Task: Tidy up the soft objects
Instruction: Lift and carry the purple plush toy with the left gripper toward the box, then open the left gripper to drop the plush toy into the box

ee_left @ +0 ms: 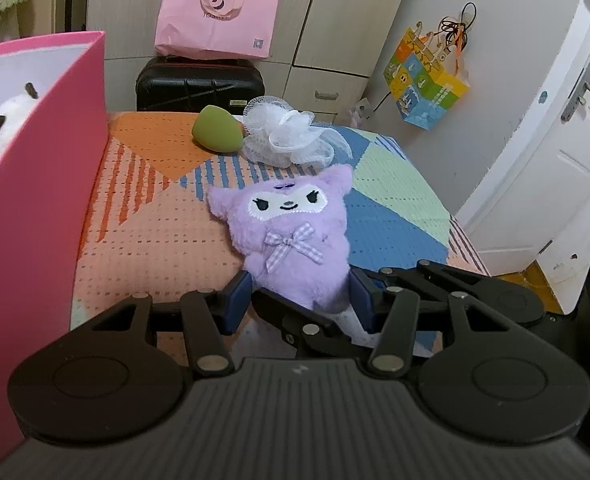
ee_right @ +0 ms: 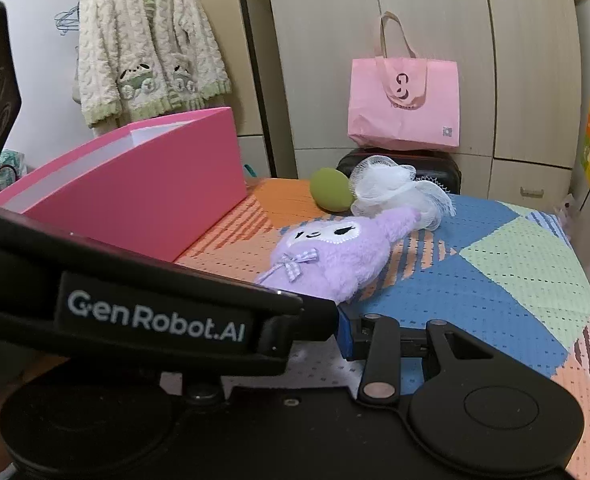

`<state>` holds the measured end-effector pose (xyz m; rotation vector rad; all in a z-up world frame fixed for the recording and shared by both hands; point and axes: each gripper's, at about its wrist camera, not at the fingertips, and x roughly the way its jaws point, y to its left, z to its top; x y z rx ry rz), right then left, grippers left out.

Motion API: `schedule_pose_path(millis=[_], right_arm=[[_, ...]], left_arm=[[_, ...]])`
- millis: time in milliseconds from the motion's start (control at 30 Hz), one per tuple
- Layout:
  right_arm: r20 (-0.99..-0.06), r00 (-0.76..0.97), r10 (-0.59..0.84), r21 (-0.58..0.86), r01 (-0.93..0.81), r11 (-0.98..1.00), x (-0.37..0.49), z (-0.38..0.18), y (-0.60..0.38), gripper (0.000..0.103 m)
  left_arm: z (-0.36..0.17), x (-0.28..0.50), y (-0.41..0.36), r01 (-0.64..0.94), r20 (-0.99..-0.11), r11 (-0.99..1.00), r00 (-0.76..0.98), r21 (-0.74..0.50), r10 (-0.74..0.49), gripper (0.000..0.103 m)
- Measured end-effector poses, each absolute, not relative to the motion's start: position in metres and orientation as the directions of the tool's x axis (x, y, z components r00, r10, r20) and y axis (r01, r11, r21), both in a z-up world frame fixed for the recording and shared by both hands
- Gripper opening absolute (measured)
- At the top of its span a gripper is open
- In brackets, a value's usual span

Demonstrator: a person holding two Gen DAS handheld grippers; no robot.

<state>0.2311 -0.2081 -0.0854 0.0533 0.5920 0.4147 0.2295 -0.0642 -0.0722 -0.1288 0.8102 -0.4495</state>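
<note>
A purple plush [ee_left: 291, 232] with a white face and a checked bow lies on the patchwork bedspread [ee_left: 395, 208]. My left gripper [ee_left: 301, 296] is shut on its lower body, a blue pad pressing each side. My right gripper [ee_right: 305, 318] comes in from the right and pinches the plush [ee_right: 335, 256] at its bottom end. Its right pad [ee_right: 345, 334] shows; the left gripper's body hides the other. A pink box [ee_left: 55, 140] stands at the left with a panda plush [ee_left: 5, 128] inside. Beyond lie a green sponge [ee_left: 217, 132] and a white mesh pouf [ee_left: 291, 132].
A pink tote bag [ee_left: 215, 12] sits on a black suitcase [ee_left: 199, 82] past the bed's far edge, with wardrobe doors behind. A white door [ee_left: 555, 140] and a hanging colourful gift bag [ee_left: 423, 80] are at the right. A fleece cardigan [ee_right: 147, 44] hangs behind the box.
</note>
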Motion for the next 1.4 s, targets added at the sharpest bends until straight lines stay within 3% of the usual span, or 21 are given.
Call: schedule_pose_path(millis=[933, 1400], right_arm=[[-0.454, 0.813, 0.364, 0.017, -0.4, 0.916, 0.114, -0.037, -0.166, 0.047], [-0.368, 0.795, 0.482, -0.002, -0.519, 0.855, 0.1, 0.02, -0.101, 0.047]], left_arm=[[-0.028, 0.106, -0.019, 0.398, -0.571, 0.88, 0.672, -0.258, -0.471, 0.051], [0.035, 0.074, 0.054, 0.314, -0.513, 0.932, 0.779, -0.181, -0.362, 0.05]])
